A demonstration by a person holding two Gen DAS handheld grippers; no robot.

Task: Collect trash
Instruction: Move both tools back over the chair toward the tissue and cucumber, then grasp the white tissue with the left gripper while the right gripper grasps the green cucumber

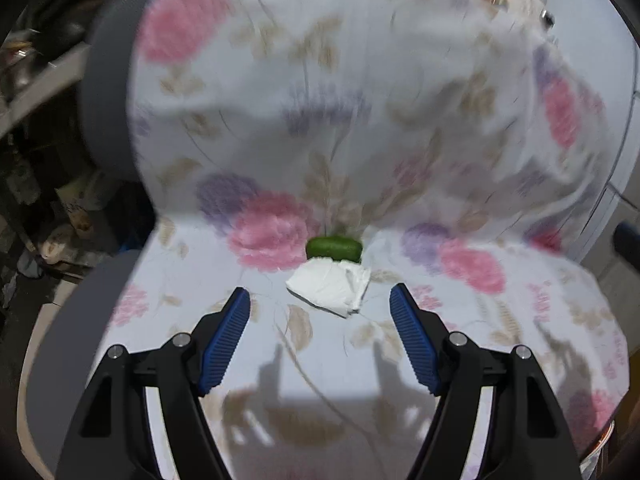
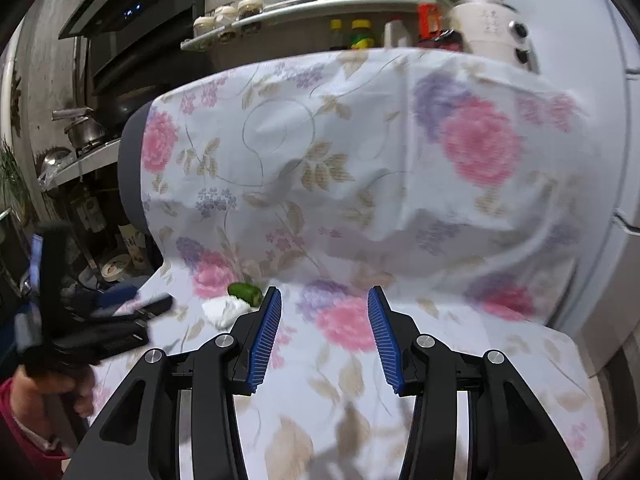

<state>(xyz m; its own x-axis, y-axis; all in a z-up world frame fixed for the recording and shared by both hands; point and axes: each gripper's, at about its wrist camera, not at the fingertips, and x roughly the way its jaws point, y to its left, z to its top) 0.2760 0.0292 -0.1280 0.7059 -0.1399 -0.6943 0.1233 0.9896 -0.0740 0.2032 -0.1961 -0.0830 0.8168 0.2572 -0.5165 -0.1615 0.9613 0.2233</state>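
Observation:
A crumpled white tissue point(image 1: 330, 287) lies on the seat of a chair draped in a floral cloth point(image 1: 320, 120). A green vegetable piece point(image 1: 334, 248) sits just behind it, in the crease at the backrest. My left gripper point(image 1: 320, 300) is open and empty, its blue pads on either side of the tissue and a little short of it. In the right wrist view the tissue point(image 2: 224, 309) and green piece point(image 2: 245, 292) lie left of my right gripper point(image 2: 324, 300), which is open and empty over the seat. The left gripper point(image 2: 156, 306) shows at the left there, held by a hand.
The chair's grey backrest edge point(image 2: 130, 168) shows at the left. Behind it are a shelf with jars and bottles point(image 2: 304, 0), a stove with a pot point(image 2: 84, 130) and a white appliance point(image 2: 492, 32). Clutter lies on the floor at the left point(image 1: 60, 232).

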